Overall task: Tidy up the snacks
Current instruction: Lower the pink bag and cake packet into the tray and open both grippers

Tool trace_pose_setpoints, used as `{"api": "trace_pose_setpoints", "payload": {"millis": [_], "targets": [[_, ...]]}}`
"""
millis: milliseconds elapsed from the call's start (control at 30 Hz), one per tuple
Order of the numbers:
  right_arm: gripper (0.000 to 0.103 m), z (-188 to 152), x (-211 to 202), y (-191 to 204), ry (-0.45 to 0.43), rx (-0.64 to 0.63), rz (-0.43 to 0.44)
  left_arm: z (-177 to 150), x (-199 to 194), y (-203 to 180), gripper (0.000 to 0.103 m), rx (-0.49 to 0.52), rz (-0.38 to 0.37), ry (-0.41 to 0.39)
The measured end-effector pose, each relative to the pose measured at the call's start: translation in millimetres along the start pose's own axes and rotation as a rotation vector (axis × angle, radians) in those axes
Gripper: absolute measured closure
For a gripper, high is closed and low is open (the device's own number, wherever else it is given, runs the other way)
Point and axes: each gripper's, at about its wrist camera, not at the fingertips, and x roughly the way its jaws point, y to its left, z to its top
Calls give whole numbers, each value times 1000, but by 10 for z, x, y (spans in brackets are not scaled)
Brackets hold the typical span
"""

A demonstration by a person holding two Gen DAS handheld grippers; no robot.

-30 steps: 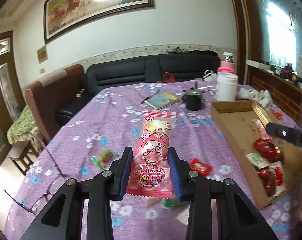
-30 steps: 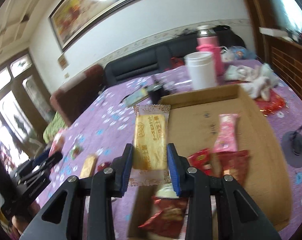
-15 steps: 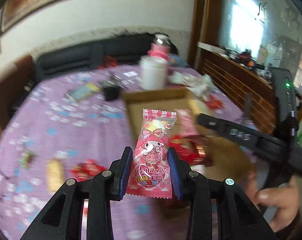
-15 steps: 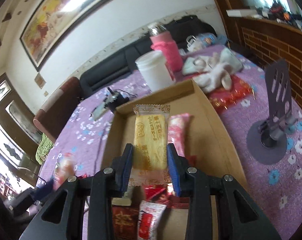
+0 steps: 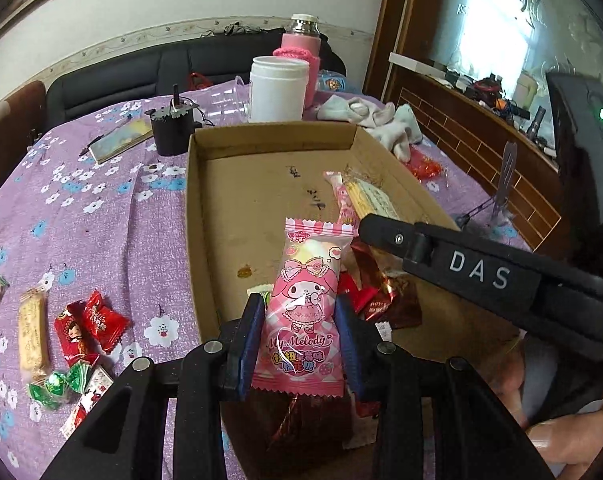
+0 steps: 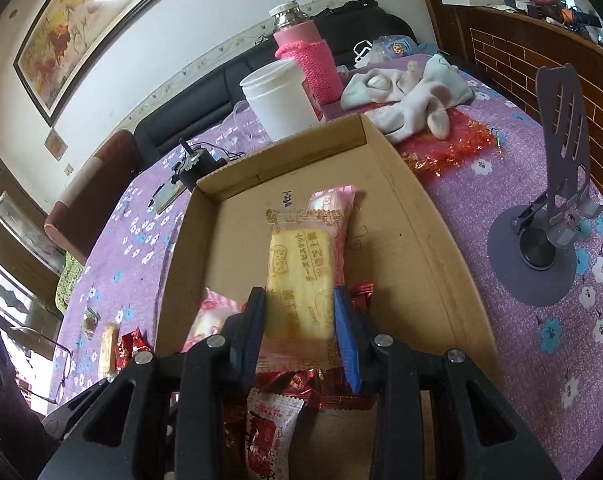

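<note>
My left gripper (image 5: pixel 299 340) is shut on a pink My Melody candy packet (image 5: pixel 305 300), held upright over the near end of the cardboard box (image 5: pixel 237 184). My right gripper (image 6: pixel 299 328) is shut on a yellow biscuit packet (image 6: pixel 299 276), also above the box (image 6: pixel 413 240). In the left wrist view the right gripper's arm (image 5: pixel 461 268) crosses over the box from the right, with the yellow biscuit packet (image 5: pixel 371 200) at its tip. Red and pink wrapped snacks (image 5: pixel 381 296) lie in the box's near part. The pink packet's top (image 6: pixel 209 316) peeks in at the left of the right wrist view.
Loose snacks lie on the purple floral cloth left of the box: a biscuit bar (image 5: pixel 31 332), red candies (image 5: pixel 89 328), green ones (image 5: pixel 57 384). Behind the box stand a white jar (image 5: pixel 277 88), a pink flask (image 5: pixel 301 52) and a black motor (image 5: pixel 171 128). A grey phone stand (image 6: pixel 549 232) sits right.
My left gripper swung right from over the cloth to over the box, candy packet still gripped. My right gripper moved further in over the box with the biscuit packet.
</note>
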Motion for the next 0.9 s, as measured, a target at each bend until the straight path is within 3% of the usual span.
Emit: {"api": "trace_pose_setpoints", "payload": {"millis": [900], "targets": [[69,-5,-41,92,-29,-43,-43,-55,2,-4,64,25,-9,-5]]}}
